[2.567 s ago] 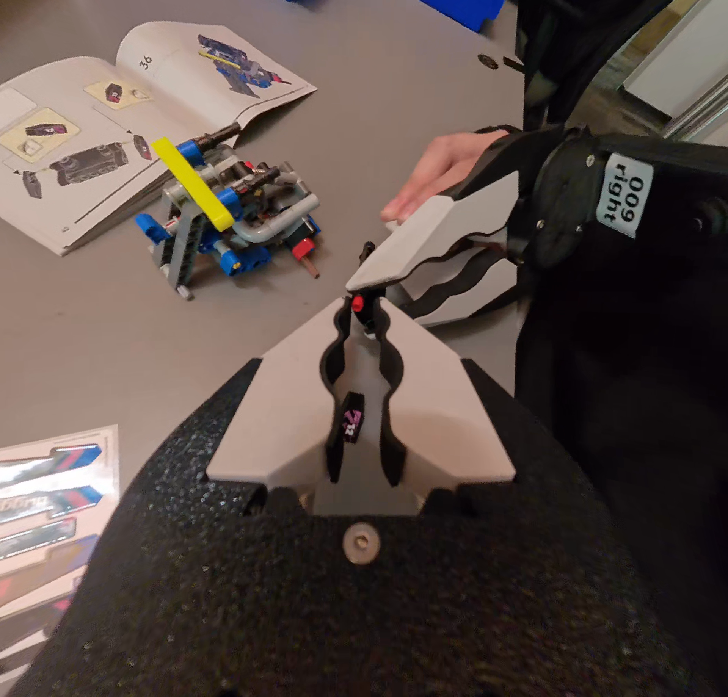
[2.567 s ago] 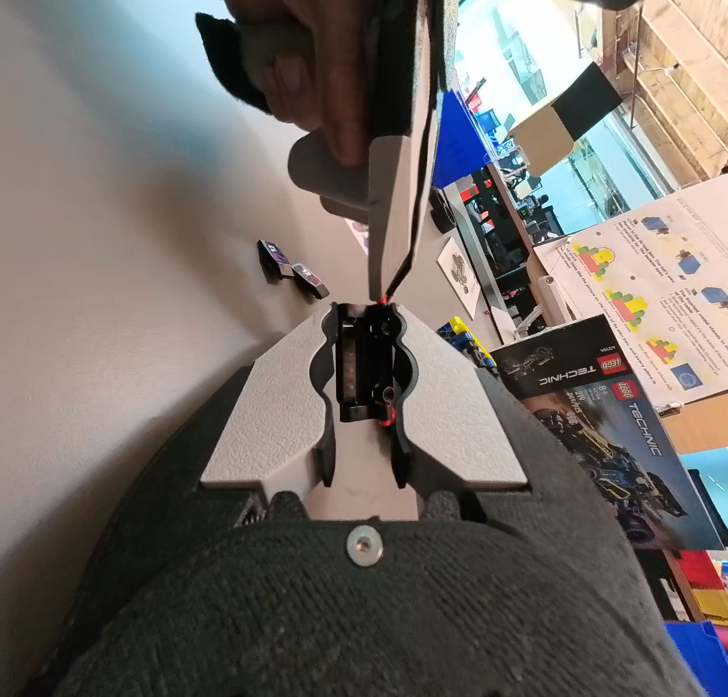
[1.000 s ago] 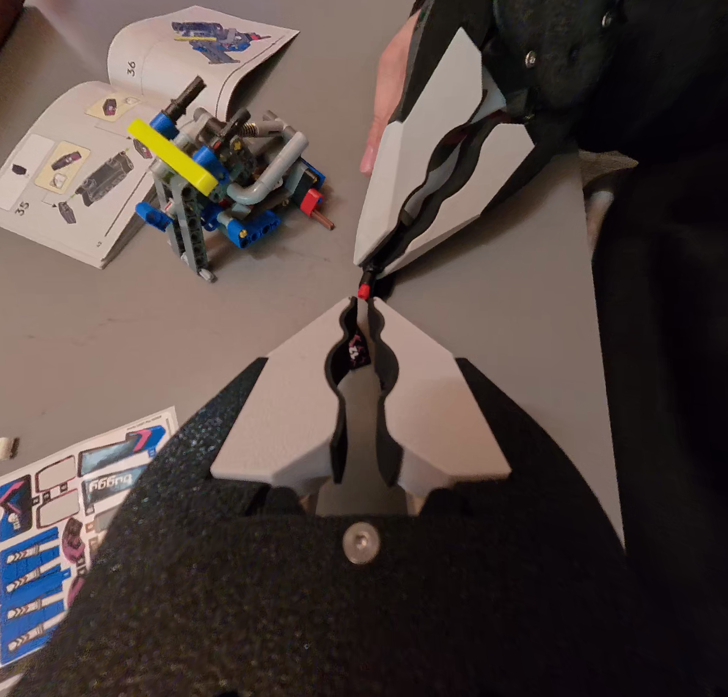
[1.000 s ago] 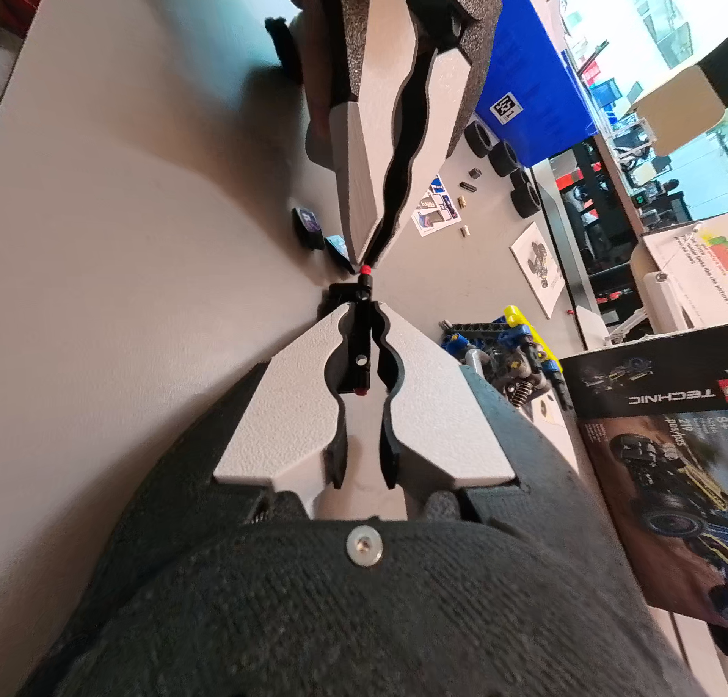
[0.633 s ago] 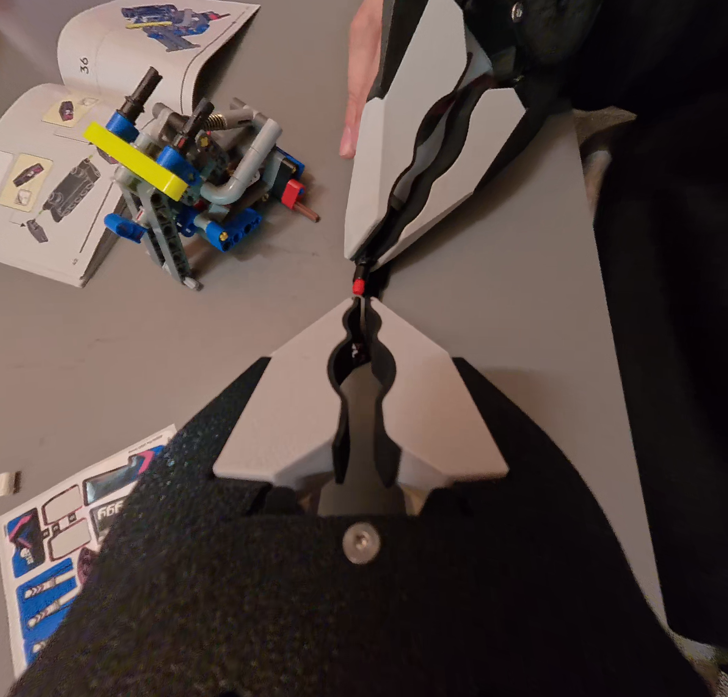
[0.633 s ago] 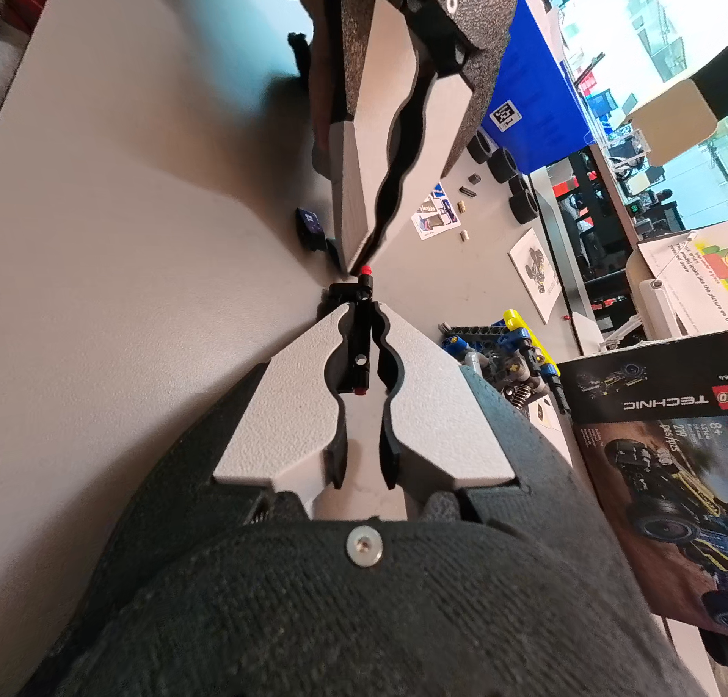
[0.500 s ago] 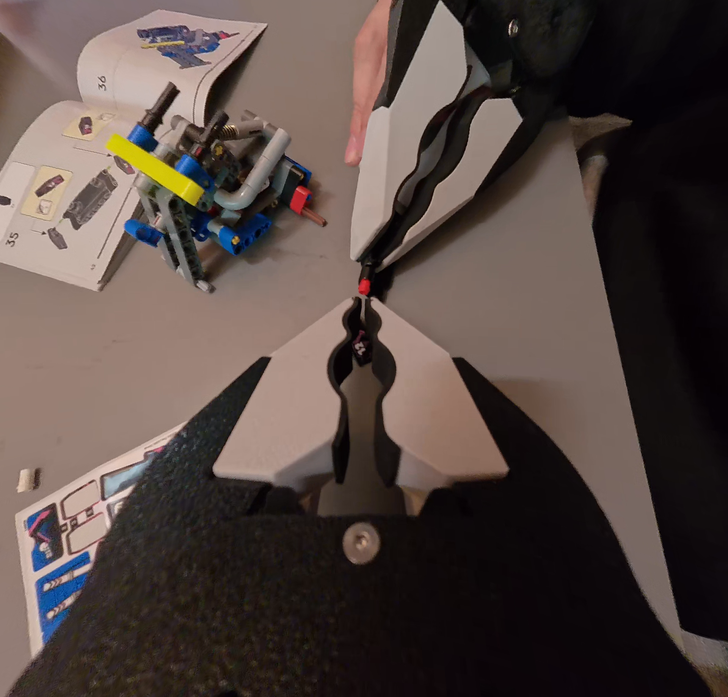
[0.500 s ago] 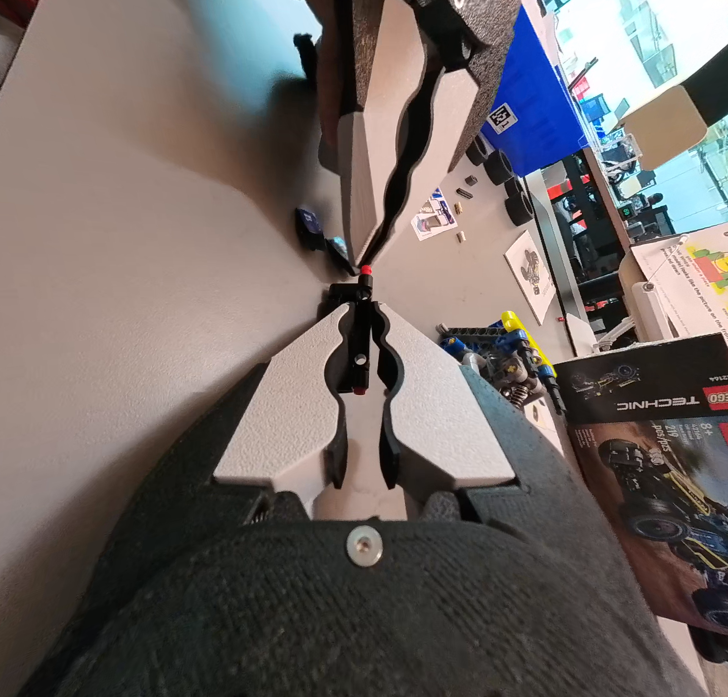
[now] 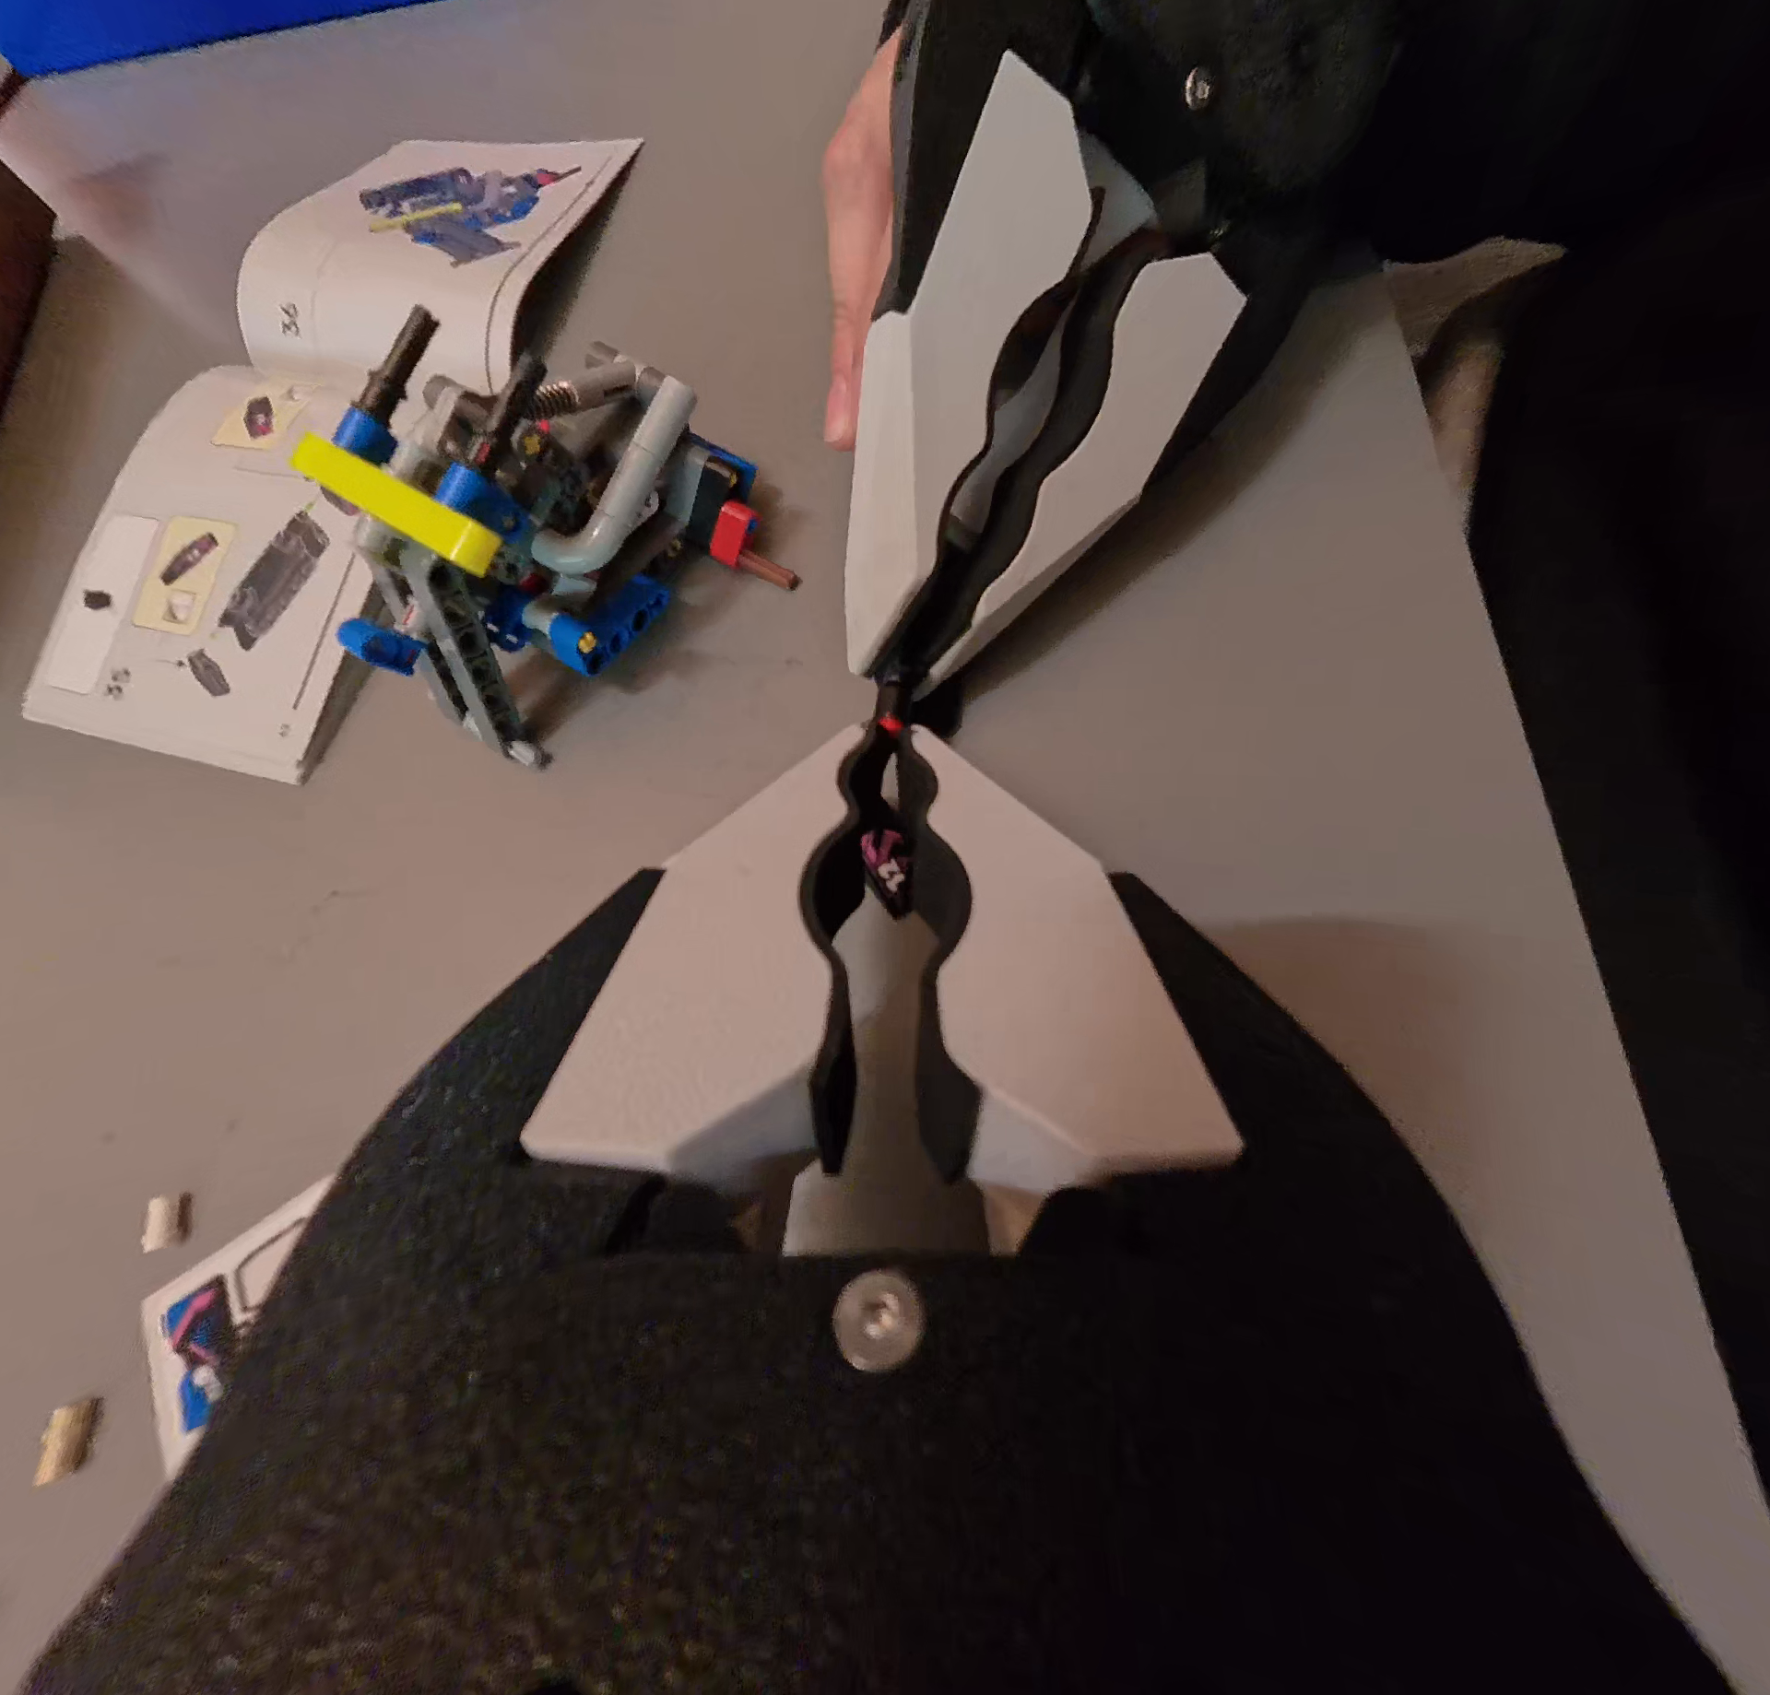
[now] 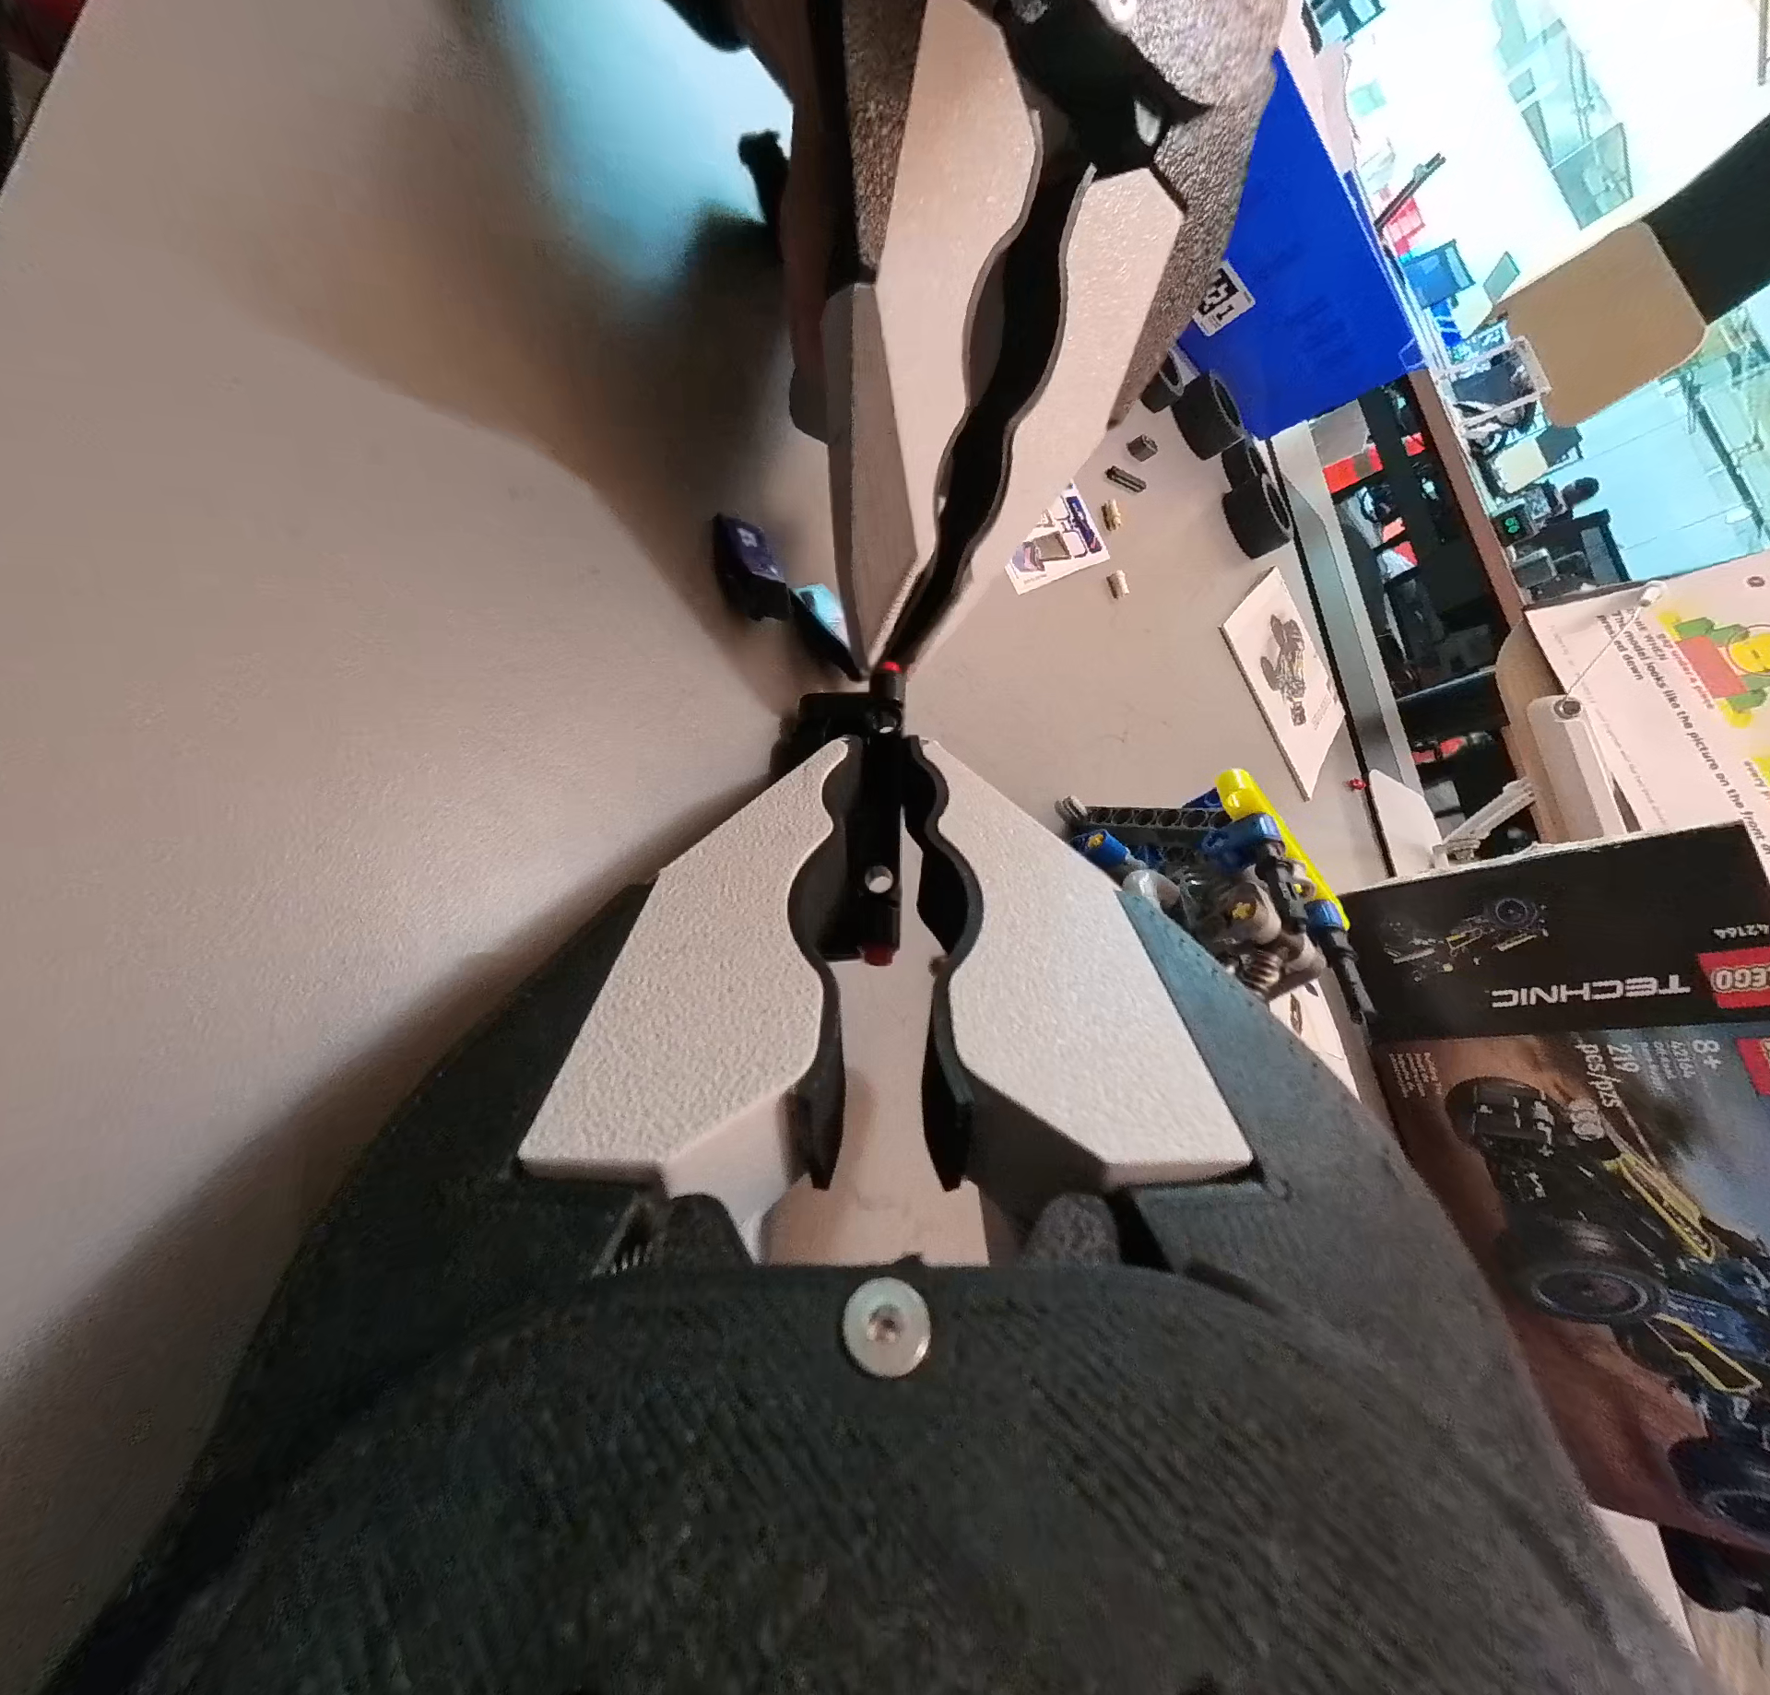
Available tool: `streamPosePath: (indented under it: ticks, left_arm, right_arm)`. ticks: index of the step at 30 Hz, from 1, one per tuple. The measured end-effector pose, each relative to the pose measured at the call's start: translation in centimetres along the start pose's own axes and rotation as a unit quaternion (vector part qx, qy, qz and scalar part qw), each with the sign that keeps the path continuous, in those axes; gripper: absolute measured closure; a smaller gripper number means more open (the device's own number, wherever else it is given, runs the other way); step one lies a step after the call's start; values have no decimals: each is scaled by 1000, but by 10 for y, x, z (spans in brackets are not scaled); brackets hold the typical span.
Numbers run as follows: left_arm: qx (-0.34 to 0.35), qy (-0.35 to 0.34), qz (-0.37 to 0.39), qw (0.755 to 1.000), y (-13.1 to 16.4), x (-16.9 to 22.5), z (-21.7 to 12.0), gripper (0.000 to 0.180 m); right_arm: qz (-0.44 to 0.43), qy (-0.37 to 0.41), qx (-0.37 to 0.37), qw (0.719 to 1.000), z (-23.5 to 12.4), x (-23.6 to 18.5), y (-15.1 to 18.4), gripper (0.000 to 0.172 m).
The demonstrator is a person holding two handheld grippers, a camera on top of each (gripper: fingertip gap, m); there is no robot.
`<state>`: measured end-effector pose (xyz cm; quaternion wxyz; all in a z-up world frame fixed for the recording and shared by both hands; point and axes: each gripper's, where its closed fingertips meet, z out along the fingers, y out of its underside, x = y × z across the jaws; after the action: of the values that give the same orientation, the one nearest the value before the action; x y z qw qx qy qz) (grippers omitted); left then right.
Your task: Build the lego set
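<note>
- Looking along the left claw [image 9: 886, 739] in its own view, we find its fingers closed on a thin black panel piece with a pink printed mark [image 9: 886, 869], gripped edge-on so that its front edge reaches the tips and a small red-tipped stub [image 9: 891, 722] shows just past them.
- Straight ahead of those tips, almost touching, the right claw [image 9: 896, 667] points back at us, tip to tip; we judge that the two pieces are held nose to nose so they can line up.
- Ahead and to the left of the left claw a part-built model of grey, blue and yellow pieces [image 9: 508, 538] stands on the grey bench [image 9: 1245, 691], half on an open instruction booklet [image 9: 287, 462], near yet apart from both claws.
- Behind and to the left of it lie a sticker sheet [image 9: 206, 1343] and two small tan pins [image 9: 168, 1223].
- In the right wrist view, the right claw [image 10: 881, 749] is narrow, clamped on a black beam with holes [image 10: 873, 873] that runs lengthwise between the fingers, its far end sticking out past the tips so that it stays free to meet the other part.
- Directly ahead, the left claw [image 10: 886, 658] comes down to that end, the red stub [image 10: 892, 670] right at the beam's end.
- To the right of the right claw sit the model [image 10: 1236, 873] and a printed box [image 10: 1580, 1074]; ahead and to the left, two small dark panels [image 10: 752, 553] lie on the bench.
</note>
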<state>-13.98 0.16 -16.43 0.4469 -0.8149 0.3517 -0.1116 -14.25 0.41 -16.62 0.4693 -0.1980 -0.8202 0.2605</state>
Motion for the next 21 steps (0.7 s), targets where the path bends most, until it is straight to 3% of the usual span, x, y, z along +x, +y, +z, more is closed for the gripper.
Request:
streamPosePath:
  ticks: [5,15,21]
  left_arm:
    - [-17,-15,20,1000,0,-3,1,180]
    - [-2,-15,-23,1000,3,-1,-10,179]
    - [-70,5,-44,997,24,18,-29,165]
  right_arm:
    - [0,9,-7,1000,1,2,1,166]
    - [-9,7,5,1000,0,1,-1,167]
    - [-13,3,10,1000,-1,-1,-3,168]
